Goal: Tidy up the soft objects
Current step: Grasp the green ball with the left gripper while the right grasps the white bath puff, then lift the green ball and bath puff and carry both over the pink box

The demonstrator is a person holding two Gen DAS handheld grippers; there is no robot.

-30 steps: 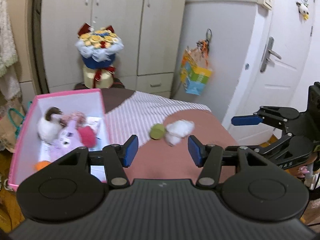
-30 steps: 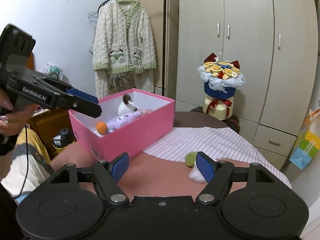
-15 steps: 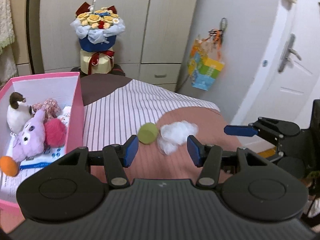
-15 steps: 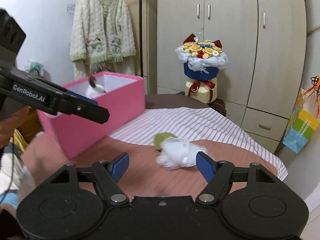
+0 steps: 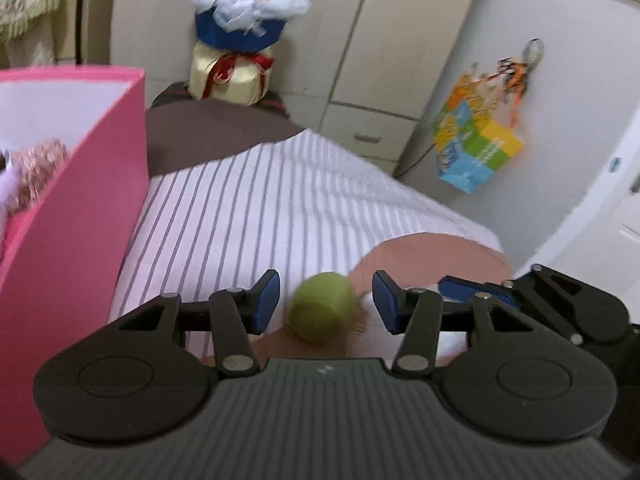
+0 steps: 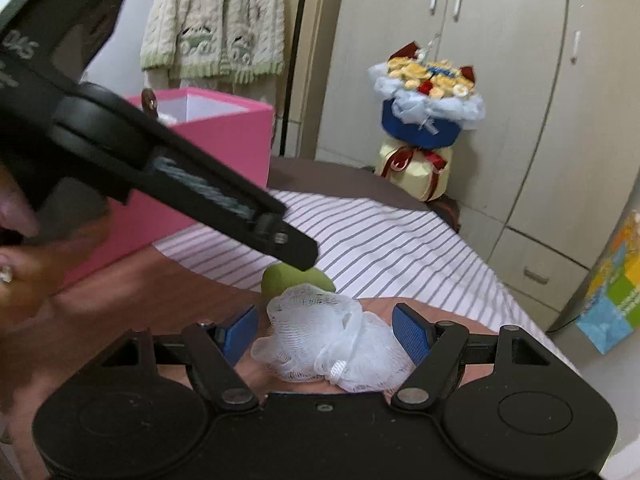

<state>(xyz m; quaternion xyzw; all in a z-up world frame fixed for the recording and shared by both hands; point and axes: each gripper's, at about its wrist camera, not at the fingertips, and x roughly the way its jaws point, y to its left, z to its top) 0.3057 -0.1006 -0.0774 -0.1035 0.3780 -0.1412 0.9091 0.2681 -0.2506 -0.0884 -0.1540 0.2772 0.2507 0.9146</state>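
the left gripper [image 5: 326, 300] tilts down over the bed [image 5: 248, 200], its jaws closing with the green ball [image 5: 322, 307] between them; the blue pads [image 5: 266, 300] do not yet touch it. the right gripper [image 6: 325, 334] also tilts down, its jaws spread around the white mesh puff [image 6: 332, 338] without pressing it. in the right view the left gripper crosses from the upper left, a hand [image 6: 24, 264] gripping its handle, its tip over the ball.

the ball is round, dull green and a little blurred. the puff is a crumpled white net with a small ribbon loop. they lie touching near the bed's near edge, where the striped sheet meets the brown cover. the pink box [image 5: 68, 216] stands at the bed's left side, with soft toys inside.
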